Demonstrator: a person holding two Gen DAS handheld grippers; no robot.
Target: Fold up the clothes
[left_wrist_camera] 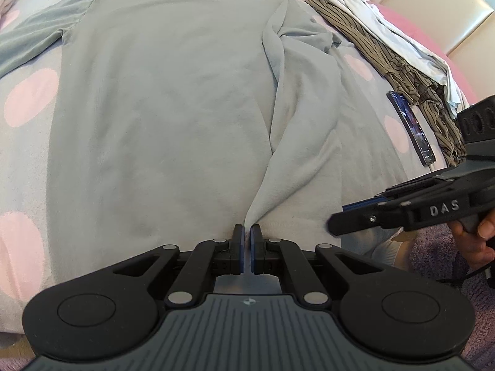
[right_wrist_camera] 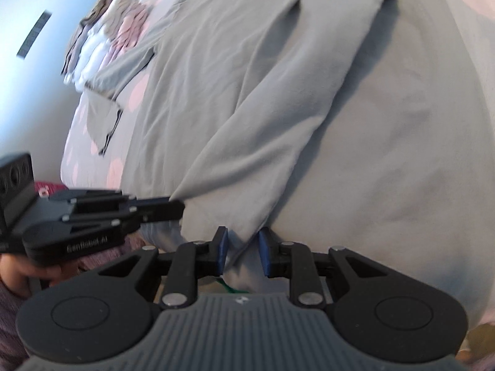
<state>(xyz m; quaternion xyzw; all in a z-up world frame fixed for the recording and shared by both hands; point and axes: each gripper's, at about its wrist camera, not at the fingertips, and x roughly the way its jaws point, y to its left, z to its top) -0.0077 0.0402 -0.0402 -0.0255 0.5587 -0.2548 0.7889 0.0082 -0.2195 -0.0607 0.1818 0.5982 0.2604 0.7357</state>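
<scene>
Your left gripper [left_wrist_camera: 247,235] is nearly closed, pinching the hem corner of the grey-green shirt [left_wrist_camera: 161,117]. Your right gripper [right_wrist_camera: 241,249] is part open; a fold of hem sits between its pads, not clamped. The shirt lies flat on the spotted bedspread [left_wrist_camera: 24,99], its long axis running straight away from you towards the collar. Its right side is folded inward. Beyond, to the right, lie a phone [left_wrist_camera: 411,126] and striped clothing [left_wrist_camera: 386,52].
</scene>
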